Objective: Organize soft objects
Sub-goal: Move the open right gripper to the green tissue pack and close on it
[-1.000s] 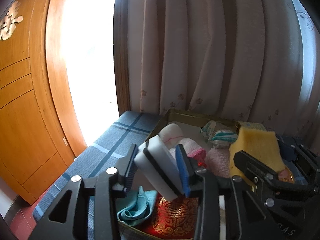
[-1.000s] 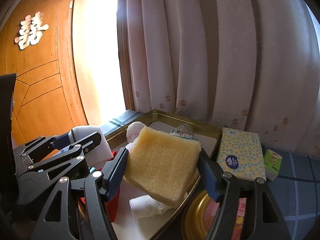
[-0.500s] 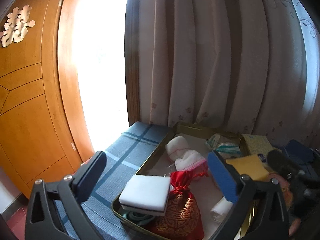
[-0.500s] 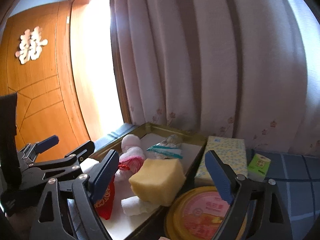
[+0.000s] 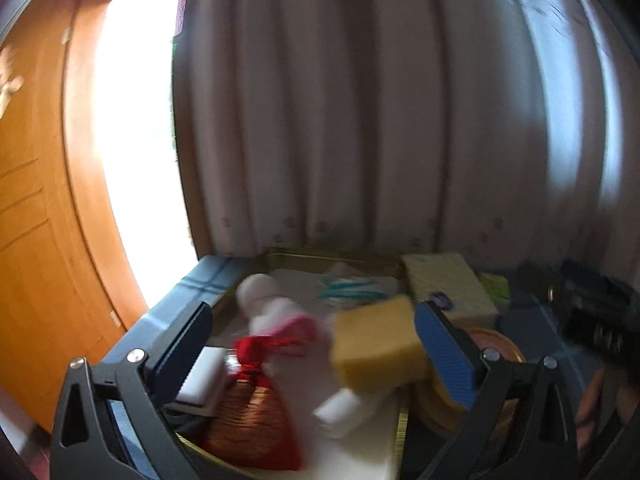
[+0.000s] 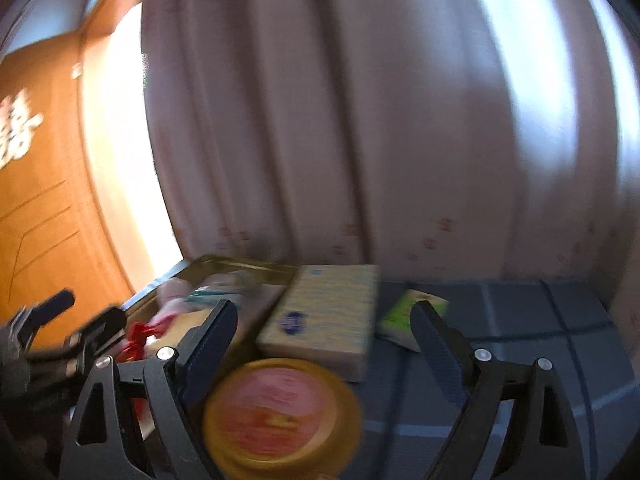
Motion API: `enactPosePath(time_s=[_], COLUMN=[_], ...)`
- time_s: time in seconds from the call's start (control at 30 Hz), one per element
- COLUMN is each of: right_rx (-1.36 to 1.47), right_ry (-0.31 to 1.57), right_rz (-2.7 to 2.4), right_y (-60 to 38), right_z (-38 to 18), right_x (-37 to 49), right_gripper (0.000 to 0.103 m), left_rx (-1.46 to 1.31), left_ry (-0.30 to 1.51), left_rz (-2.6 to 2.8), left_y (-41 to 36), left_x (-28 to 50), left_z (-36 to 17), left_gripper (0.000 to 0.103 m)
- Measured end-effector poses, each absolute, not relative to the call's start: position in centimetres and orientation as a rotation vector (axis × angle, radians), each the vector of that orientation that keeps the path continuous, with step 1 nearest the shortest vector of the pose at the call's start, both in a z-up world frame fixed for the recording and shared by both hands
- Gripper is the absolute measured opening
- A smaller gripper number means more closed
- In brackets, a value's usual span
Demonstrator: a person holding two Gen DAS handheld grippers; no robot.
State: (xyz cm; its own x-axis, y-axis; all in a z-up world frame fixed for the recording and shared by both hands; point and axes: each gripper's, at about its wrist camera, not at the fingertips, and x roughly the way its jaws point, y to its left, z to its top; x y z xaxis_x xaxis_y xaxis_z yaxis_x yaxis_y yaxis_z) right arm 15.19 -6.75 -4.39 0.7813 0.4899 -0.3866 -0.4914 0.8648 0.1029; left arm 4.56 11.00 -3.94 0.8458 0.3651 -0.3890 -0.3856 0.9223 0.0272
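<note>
Both the left gripper (image 5: 312,344) and right gripper (image 6: 324,344) stand wide and empty, the yellow sponge (image 5: 376,352) and white sponge (image 5: 202,380) lie in the tin tray (image 5: 332,255), so little seems left.

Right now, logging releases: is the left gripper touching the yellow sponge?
Apart. The left wrist view shows the left gripper wide open, the yellow sponge lying in the tin tray beyond its fingers.

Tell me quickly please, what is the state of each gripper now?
Left gripper: open, holding nothing.
Right gripper: open, holding nothing.
</note>
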Motion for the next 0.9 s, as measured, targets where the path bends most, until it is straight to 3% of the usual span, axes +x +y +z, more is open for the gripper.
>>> enactPosePath(time_s=[0.2,0.43,0.57,0.9], right_rx=[0.103,0.080,0.050,0.092], right_ry=[0.439,0.501,0.598,0.768], right_rz=[0.395,0.323,0.311,0.308], right_y=[-11.4,-12.6,-11.3,-9.3], right_z=[-5.1,-6.2,-7.1,-9.4], right_x=[17.5,20.8,23.7,29.5], right_gripper=[0.090,0.090,0.090,0.090], left_rx=[-0.011,-0.170,-0.121,-0.079], left_ry=[0.529,0.505,0.455,0.524], left_rz=[0.483,0.519,0.437,0.362], left_y=[11.4,14.6,10.9,5.5], left_x=[6.6,5.8,6.8,15.2], left_z=[-5.7,-5.0,-3.6,-3.3], left_gripper=[0.102,0.102,0.102,0.102])
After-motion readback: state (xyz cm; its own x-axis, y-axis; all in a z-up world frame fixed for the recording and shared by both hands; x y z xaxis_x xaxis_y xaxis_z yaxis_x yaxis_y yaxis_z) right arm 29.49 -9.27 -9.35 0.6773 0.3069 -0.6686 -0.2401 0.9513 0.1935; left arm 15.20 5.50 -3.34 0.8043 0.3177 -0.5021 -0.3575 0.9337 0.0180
